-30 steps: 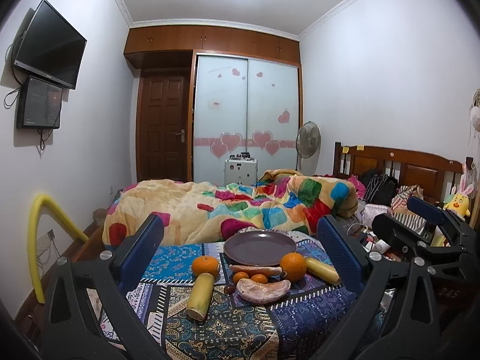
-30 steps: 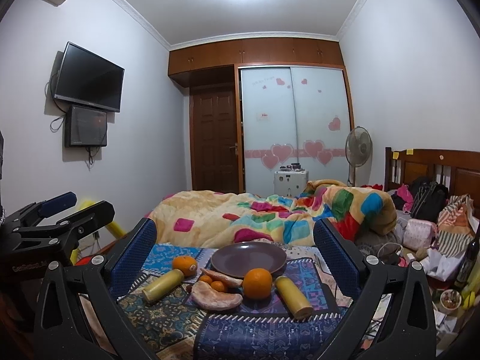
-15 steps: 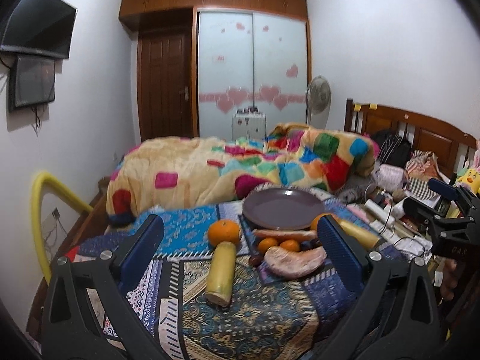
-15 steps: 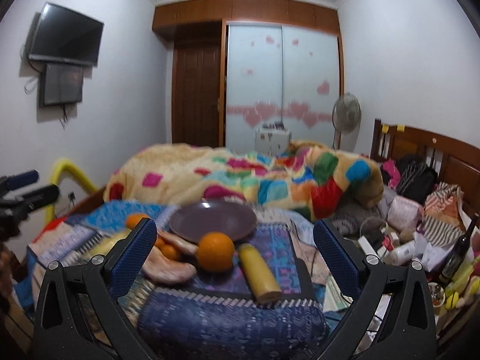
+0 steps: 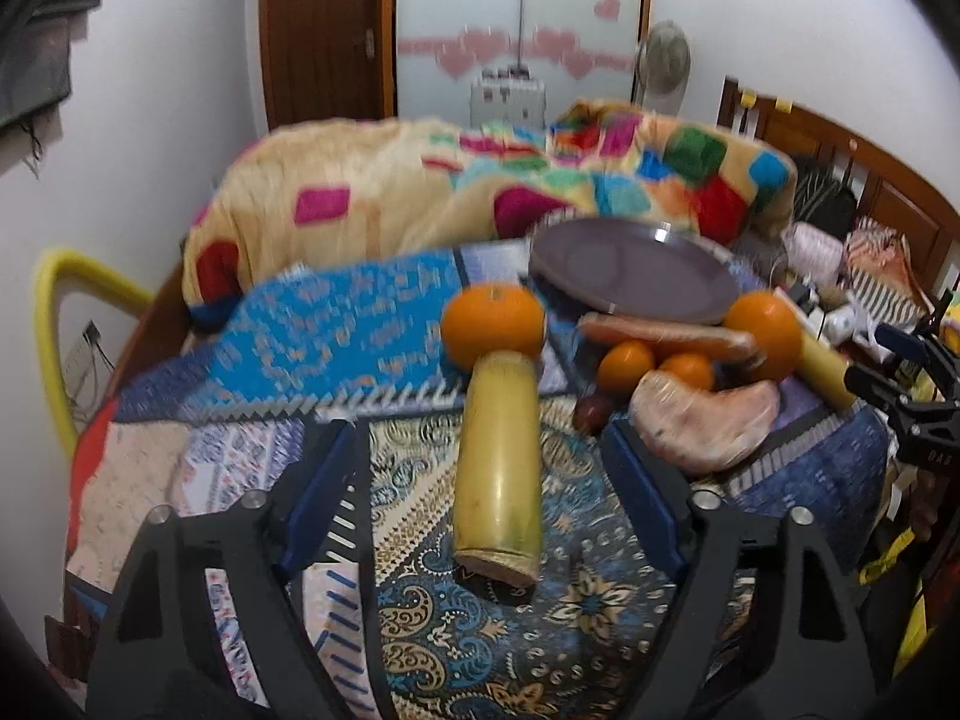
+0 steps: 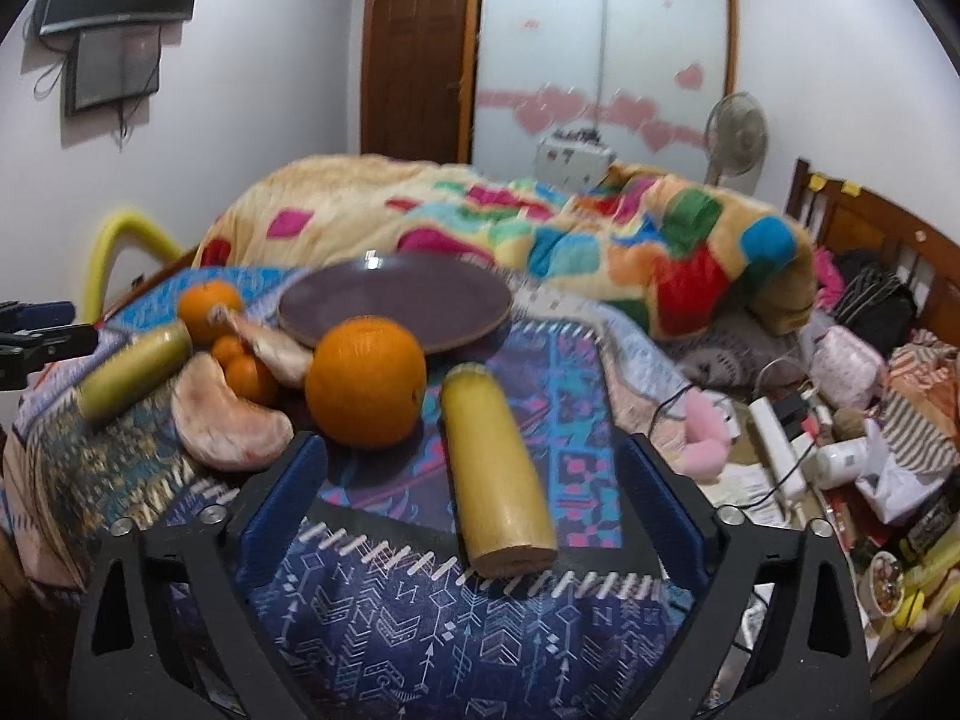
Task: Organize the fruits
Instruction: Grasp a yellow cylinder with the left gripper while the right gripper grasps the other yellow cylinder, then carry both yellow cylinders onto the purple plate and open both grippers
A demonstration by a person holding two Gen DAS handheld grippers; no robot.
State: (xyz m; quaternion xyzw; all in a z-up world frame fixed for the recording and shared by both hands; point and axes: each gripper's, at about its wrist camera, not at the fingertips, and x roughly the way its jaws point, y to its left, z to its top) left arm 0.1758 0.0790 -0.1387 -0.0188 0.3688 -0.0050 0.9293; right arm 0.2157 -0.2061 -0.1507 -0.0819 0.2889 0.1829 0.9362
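Fruit lies on a patterned cloth before an empty purple plate [image 5: 636, 276] [image 6: 396, 303]. In the left wrist view a yellow-green cane piece [image 5: 498, 468] lies straight ahead between my open left gripper's [image 5: 480, 468] jaws, with an orange [image 5: 493, 324] at its far end. Small tangerines [image 5: 624, 365], pinkish pomelo wedges [image 5: 702, 426] and a second orange [image 5: 763, 333] lie to the right. In the right wrist view my open right gripper [image 6: 474, 468] frames a second cane piece [image 6: 498, 474], with the big orange [image 6: 366, 381] just left of it.
A colourful quilt [image 6: 540, 222] is heaped behind the plate. Clutter of bottles, cables and bags [image 6: 840, 432] lies to the right beside a wooden headboard [image 6: 870, 228]. A yellow tube [image 5: 54, 324] stands at the left wall. The other gripper shows at the left view's right edge [image 5: 912, 396].
Both grippers have tilted down and moved forward toward the fruit. Each now has a cane piece between its open jaws. The fruit has not moved.
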